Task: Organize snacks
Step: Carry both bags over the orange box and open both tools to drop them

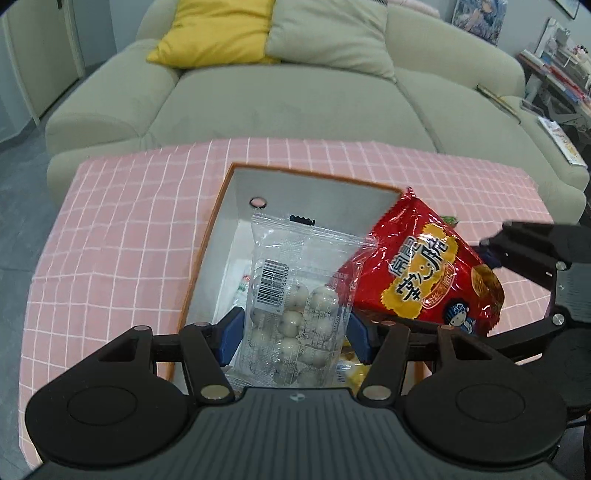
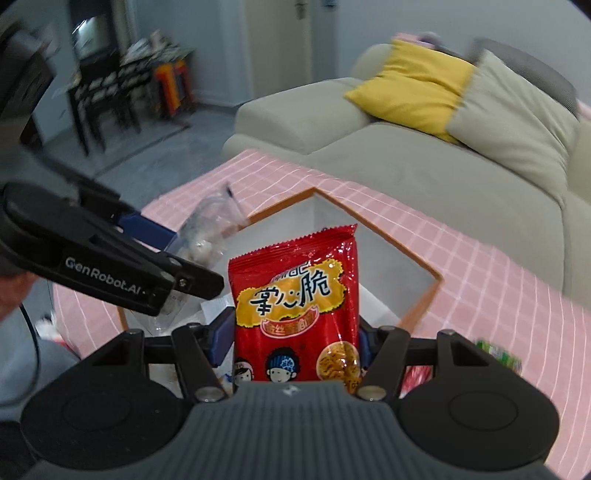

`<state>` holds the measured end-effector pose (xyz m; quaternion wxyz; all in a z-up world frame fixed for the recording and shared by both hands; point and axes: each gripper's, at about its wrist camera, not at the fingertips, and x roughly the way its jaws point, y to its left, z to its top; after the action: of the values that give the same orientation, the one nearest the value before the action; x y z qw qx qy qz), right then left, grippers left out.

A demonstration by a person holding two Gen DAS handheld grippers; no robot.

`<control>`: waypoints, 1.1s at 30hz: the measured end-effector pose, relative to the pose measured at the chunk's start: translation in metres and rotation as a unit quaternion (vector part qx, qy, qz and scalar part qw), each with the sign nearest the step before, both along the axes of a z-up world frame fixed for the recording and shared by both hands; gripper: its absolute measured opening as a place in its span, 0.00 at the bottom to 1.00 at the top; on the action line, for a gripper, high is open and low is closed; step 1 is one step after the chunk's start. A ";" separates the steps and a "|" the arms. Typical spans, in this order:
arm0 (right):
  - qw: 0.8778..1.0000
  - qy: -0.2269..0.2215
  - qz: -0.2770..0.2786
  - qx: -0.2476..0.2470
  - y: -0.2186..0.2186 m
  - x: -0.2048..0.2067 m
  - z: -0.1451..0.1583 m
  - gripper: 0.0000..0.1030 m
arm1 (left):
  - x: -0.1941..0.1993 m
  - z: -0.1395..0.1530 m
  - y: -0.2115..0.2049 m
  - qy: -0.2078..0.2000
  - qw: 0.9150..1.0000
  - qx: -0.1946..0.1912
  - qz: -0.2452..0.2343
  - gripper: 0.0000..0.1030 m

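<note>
My left gripper point(image 1: 293, 334) is shut on a clear bag of white round candies point(image 1: 295, 295) and holds it over an orange-rimmed white box point(image 1: 314, 179). My right gripper point(image 2: 295, 341) is shut on a red noodle-snack bag point(image 2: 295, 306) and holds it over the same box point(image 2: 434, 275). The red bag point(image 1: 417, 269) shows at the right in the left wrist view, with the right gripper point(image 1: 491, 254) behind it. The left gripper point(image 2: 177, 251) and its clear bag point(image 2: 207, 232) show at the left in the right wrist view. Some small packets lie in the box bottom.
The box stands on a table with a pink checked cloth point(image 1: 122, 229). A beige sofa point(image 1: 295, 99) with a yellow cushion point(image 1: 218, 29) stands behind the table. A green packet point(image 2: 498, 354) lies on the cloth at the right. Shelves and chairs stand farther off.
</note>
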<state>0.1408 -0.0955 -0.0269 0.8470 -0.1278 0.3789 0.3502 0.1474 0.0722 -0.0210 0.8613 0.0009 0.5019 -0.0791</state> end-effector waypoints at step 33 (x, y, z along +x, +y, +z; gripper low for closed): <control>0.965 0.039 0.167 -0.198 0.069 0.058 -0.107 0.53 | 0.062 -0.108 -0.016 0.154 0.987 0.041 -0.033 0.66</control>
<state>0.1991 -0.0264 -0.1340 0.7193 -0.3406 0.4463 0.4092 0.2098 0.0566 -0.1295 0.7699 0.0412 0.6310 -0.0862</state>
